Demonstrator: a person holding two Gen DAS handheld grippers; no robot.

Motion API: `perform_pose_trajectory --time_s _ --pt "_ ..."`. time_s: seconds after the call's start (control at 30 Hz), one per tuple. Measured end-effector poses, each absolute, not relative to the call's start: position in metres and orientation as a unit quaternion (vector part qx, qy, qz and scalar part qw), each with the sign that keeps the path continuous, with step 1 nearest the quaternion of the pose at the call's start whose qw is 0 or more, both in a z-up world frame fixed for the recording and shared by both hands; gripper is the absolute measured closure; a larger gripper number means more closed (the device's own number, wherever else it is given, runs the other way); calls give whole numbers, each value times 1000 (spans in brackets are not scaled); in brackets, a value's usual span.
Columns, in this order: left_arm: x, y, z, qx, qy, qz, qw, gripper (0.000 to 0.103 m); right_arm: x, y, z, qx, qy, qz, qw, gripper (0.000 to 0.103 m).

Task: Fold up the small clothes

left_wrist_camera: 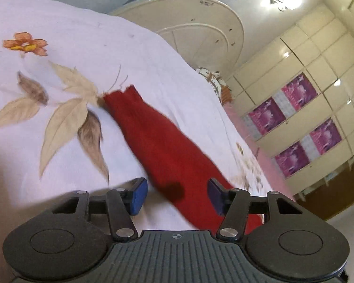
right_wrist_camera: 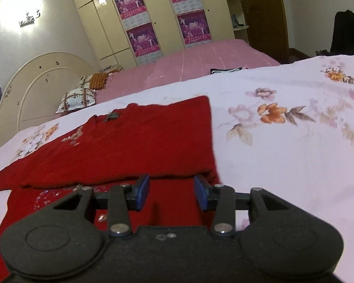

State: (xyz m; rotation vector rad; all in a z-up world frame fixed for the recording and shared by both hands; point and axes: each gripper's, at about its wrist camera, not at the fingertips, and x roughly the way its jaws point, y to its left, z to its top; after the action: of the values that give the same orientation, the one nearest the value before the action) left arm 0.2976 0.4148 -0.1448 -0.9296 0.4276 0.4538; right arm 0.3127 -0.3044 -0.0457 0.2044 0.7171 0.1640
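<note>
A red knit garment (right_wrist_camera: 139, 146) lies flat on a pale floral bedsheet (right_wrist_camera: 283, 165), with one part folded over the rest along a crease just ahead of the right fingers. My right gripper (right_wrist_camera: 171, 192) is open over its near edge, holding nothing. In the left wrist view a long red sleeve (left_wrist_camera: 153, 139) stretches away across the sheet (left_wrist_camera: 66, 141). My left gripper (left_wrist_camera: 177, 194) is open, its blue pads on either side of the sleeve's near end, not closed on it.
A pink bed (right_wrist_camera: 200, 63) with patterned pillows (right_wrist_camera: 79, 99) and a cream headboard (right_wrist_camera: 35, 85) stands behind. Cream wardrobes with purple posters (right_wrist_camera: 141, 37) line the wall. A dark folded item (right_wrist_camera: 226, 70) lies at the sheet's far edge.
</note>
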Motion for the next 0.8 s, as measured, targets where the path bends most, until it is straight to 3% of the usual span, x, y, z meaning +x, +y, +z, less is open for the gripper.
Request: perform_pose_trajectory --time_s 0.17,0.33,0.43,0.6,0.8 --pt "307 447 -155 -483 175 217 830 46 316 -284 -40 87 350 98 928 62" --pt "324 450 -156 -457 190 218 841 47 321 -279 -33 86 343 100 930 62" --pt "329 445 -149 -427 216 249 842 99 323 -281 -36 92 345 94 929 62" --pt "346 379 -107 -315 187 190 911 99 327 -285 -45 98 351 79 928 62" --pt "408 192 -83 -195 236 -10 952 99 329 -295 -50 123 351 58 926 62"
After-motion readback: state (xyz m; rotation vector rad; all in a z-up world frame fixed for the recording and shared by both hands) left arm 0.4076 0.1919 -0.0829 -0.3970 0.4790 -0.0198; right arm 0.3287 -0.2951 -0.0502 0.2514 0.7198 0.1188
